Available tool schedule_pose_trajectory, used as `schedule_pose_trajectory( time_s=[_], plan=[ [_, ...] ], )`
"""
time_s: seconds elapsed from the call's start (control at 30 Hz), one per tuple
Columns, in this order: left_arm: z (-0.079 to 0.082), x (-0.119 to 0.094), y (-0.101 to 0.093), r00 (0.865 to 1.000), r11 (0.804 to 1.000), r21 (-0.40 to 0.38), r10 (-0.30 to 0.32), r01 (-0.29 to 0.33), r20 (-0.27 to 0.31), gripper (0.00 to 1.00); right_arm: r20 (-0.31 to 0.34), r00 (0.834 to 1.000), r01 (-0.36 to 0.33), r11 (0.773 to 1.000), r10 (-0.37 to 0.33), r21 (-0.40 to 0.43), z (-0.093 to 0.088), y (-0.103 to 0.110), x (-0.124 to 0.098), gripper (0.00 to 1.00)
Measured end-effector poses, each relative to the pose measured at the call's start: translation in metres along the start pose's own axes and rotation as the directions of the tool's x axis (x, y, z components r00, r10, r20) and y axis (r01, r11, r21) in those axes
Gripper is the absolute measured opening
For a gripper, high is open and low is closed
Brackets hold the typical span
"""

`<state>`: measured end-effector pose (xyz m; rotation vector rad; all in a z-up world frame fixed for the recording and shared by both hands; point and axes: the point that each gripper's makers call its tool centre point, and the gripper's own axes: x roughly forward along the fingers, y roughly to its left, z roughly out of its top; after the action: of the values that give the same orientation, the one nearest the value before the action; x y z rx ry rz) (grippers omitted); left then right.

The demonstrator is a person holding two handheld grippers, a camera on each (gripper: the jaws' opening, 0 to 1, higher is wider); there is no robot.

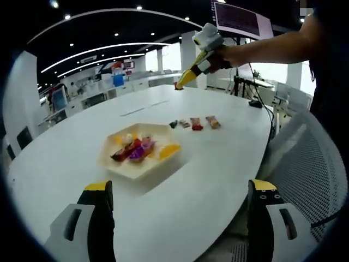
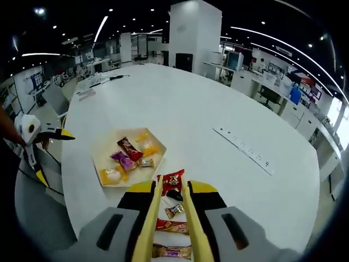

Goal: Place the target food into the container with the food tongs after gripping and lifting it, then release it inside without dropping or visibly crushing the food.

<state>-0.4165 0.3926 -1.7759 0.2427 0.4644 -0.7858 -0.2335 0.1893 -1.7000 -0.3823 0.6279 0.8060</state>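
Observation:
A pale, shallow container point(image 1: 126, 165) point(image 2: 103, 150) sits on the white table and holds several wrapped candies. My right gripper point(image 2: 172, 191) point(image 1: 206, 50) is shut on yellow food tongs point(image 2: 151, 218) point(image 1: 191, 75). The tong tips pinch a red wrapped candy point(image 2: 173, 179) point(image 1: 177, 86), lifted above the table to the right of the container. Below it, a row of wrapped candies point(image 2: 170, 225) point(image 1: 197, 124) lies on the table. My left gripper point(image 1: 180, 188) point(image 2: 34, 136) is open with nothing between its jaws, held near the table edge on the container's other side.
The large white oval table point(image 2: 218, 98) has free room all around the container. A mesh office chair point(image 1: 305, 164) stands at the table edge beside my left gripper. A person's arm point(image 1: 267, 46) holds the right gripper. Desks and screens stand in the background.

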Motion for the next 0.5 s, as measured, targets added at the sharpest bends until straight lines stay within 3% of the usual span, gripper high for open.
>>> schedule_pose_trajectory(
  time_s=[0.5],
  plan=[
    [0.002,-0.001,0.000,1.000,1.000,0.012,0.001,-0.002,0.011,1.00,0.011,0.998,-0.069,0.995,0.070,-0.074,0.048,0.040,0.024,0.22]
  ],
)
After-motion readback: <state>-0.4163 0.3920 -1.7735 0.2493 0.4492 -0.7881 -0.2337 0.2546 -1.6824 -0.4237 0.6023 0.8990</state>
